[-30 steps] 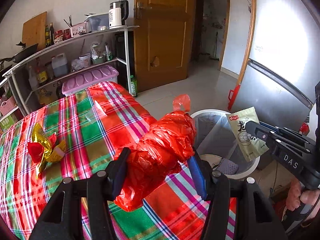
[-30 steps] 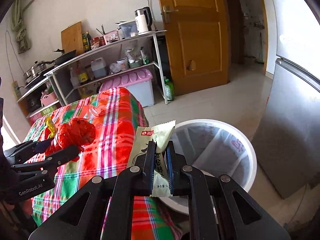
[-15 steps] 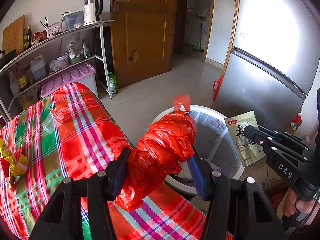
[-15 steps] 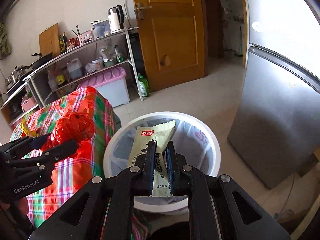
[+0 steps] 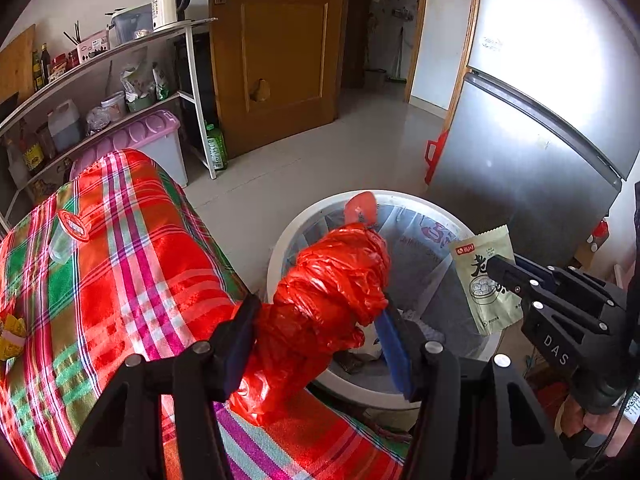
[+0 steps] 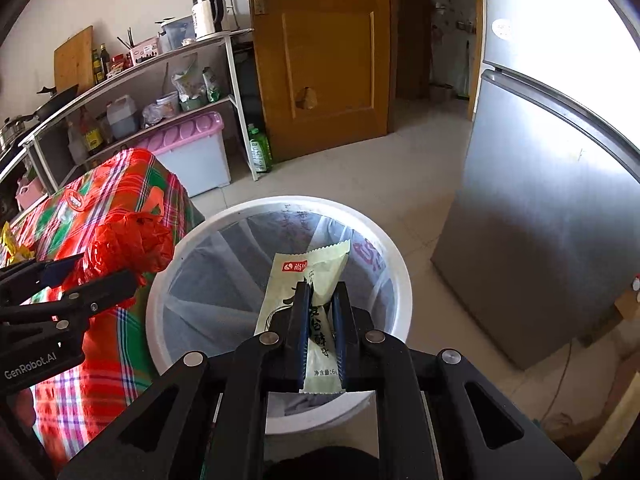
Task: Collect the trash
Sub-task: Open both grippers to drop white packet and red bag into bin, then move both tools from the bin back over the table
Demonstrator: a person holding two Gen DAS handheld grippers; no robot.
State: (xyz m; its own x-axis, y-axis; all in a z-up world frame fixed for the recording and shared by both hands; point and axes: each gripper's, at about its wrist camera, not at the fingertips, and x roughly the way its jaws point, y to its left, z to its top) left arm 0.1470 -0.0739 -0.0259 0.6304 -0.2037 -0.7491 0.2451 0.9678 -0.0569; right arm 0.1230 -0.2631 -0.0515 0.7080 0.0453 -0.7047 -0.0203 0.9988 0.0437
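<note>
I see a wooden door (image 6: 326, 56) ahead with a silver fridge (image 6: 548, 200) to its right. On my left, a metal shelf (image 6: 132, 92) carries a white kettle (image 6: 206, 10), bottles and a jug. Under it sits a bin with a lilac lid (image 6: 188, 134); a green bottle (image 6: 259, 152) stands on the floor just beside it.

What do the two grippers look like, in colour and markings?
Both are black plastic with silver screws and blue pads on the fingers. The left gripper carries white "GenRobot.AI" lettering on its side; the right gripper carries "DAS". A bare hand and a thin cable show below the right one.
</note>
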